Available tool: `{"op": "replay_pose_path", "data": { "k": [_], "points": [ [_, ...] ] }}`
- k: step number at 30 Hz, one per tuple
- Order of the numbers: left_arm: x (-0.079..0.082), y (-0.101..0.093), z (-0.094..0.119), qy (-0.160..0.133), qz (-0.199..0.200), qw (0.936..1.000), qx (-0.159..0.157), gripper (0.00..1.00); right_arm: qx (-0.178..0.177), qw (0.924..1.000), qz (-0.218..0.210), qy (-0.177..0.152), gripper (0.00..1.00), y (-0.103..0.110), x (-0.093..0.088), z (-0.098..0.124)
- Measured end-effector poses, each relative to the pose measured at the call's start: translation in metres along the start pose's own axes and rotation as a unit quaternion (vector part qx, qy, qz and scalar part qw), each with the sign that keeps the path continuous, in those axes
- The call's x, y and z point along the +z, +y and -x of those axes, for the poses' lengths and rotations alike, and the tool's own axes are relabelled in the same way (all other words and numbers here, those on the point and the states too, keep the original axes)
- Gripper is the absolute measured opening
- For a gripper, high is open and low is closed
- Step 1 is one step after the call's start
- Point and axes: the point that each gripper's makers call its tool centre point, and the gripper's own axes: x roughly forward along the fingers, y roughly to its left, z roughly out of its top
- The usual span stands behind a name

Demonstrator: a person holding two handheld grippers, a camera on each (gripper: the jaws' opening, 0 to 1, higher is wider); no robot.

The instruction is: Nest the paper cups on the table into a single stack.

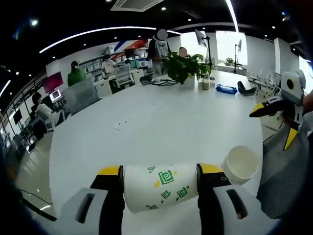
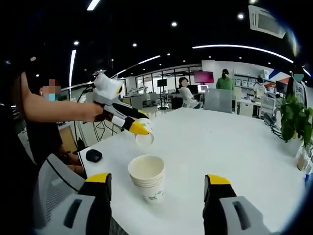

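My left gripper (image 1: 160, 170) is shut on a white paper cup (image 1: 161, 188) with green square prints, held sideways across its jaws. In the right gripper view that left gripper (image 2: 139, 129) comes in from the left in a person's hand, holding the cup (image 2: 145, 139) tilted above the table. A stack of nested cups (image 2: 146, 182) stands upright, mouth up, on the white table (image 2: 225, 147), just beyond my right gripper (image 2: 157, 178), which is open with nothing in it. In the left gripper view the stack (image 1: 241, 164) sits at the right, below the open right gripper (image 1: 276, 122).
A potted plant (image 1: 183, 66) and a blue item (image 1: 226, 89) stand at the table's far side. A small black object (image 2: 93, 155) lies near the table edge. A grey chair back (image 2: 54, 188) is close by. Several people are at desks beyond.
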Motion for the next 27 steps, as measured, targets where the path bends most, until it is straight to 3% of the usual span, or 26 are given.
{"op": "replay_pose_path", "data": {
  "k": [27],
  "points": [
    [0.051,-0.087,0.046,-0.049,0.003,0.9977,-0.046,0.59,0.025,0.999,0.036,-0.006,0.64,0.034,0.015,-0.025]
  ]
}}
